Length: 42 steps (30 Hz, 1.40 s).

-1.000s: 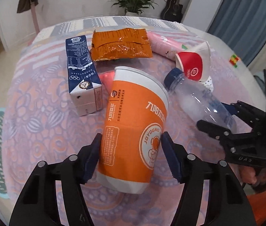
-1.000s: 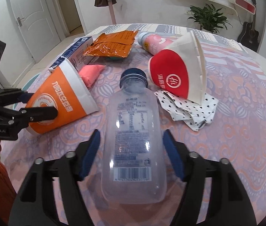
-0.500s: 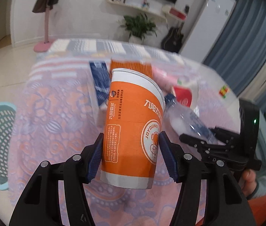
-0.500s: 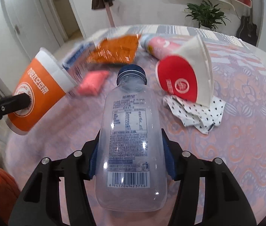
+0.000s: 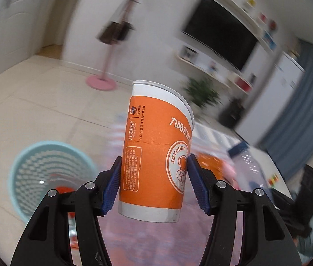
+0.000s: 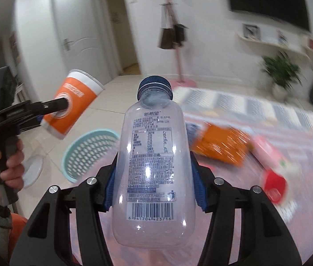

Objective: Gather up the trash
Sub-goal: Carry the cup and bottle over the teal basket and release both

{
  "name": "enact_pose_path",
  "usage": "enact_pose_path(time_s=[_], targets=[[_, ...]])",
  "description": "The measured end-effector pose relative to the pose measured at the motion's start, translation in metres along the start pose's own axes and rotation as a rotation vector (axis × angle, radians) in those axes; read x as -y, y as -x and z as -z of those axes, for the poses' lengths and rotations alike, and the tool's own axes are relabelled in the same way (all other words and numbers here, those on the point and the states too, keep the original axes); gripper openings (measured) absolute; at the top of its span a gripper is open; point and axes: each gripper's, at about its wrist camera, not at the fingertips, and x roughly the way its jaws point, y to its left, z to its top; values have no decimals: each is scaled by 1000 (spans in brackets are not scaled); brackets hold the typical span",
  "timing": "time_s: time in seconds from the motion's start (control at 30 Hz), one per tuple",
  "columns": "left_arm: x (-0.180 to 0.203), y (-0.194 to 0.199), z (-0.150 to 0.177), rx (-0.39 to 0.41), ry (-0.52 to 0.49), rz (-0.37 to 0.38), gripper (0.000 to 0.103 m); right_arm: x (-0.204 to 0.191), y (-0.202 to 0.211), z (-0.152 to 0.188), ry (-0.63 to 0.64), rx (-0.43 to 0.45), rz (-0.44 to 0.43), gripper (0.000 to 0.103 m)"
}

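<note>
Left gripper: your left gripper [image 5: 154, 184] pinches the orange paper cup [image 5: 156, 153] low on its wall, both blue pads pressed on it, rim up and leaning a little.
Right gripper: your right gripper [image 6: 154, 188] clamps the clear plastic bottle [image 6: 154, 168] around its belly, blue cap pointing away from you; it looks empty.
Where the trash is: both pieces are in the air, clear of the table [image 6: 311, 217]; the teal basket [image 6: 90, 153] stands on the floor beside the table's edge, below and to the cup's side.
Step in hand: I judge you are carrying both to the basket.
Doing it well: bring each piece right over the basket's mouth before you let go. The cup is light and may drift, so drop it from low. Release one side at a time so the grippers do not knock together, and go easy on the squeeze, since paper and thin plastic both dent.
Left behind: an orange snack bag [image 6: 220, 146] and a red paper cup [image 6: 275, 185] lie on the table.
Hard to make out: the room and table are smeared by motion, so other items there cannot be named. Something red sits inside the basket, unclear what. The bottle hides the table directly ahead of it.
</note>
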Motion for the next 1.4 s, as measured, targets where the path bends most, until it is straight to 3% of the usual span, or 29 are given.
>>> enact_pose_path(time_s=[0.1, 0.23, 0.4, 0.67, 0.87, 1.03, 1.1, 1.4], targets=[[-45, 9, -3, 22, 54, -101, 56, -38, -21, -16, 68, -1, -44, 53], [-94, 2, 7, -11, 124, -201, 56, -80, -58, -29, 121, -34, -96, 53], [-137, -28, 22, -117, 209, -242, 57, -121, -104, -32, 144, -98, -125, 53], [-175, -66, 42, -270, 304, -287, 53, -152, -168, -32, 160, -201, -120, 53], [-187, -65, 48, -275, 310, -334, 59, -160, -203, -28, 148, -272, -131, 53], [-202, -49, 44, -217, 368, -367, 66, -166, -234, -20, 125, -350, -150, 54], [-203, -44, 41, -196, 387, -359, 66, -165, -247, -15, 113, -384, -142, 62], [-193, -35, 34, -167, 356, -353, 68, -149, -242, 1, 74, -405, -159, 63]])
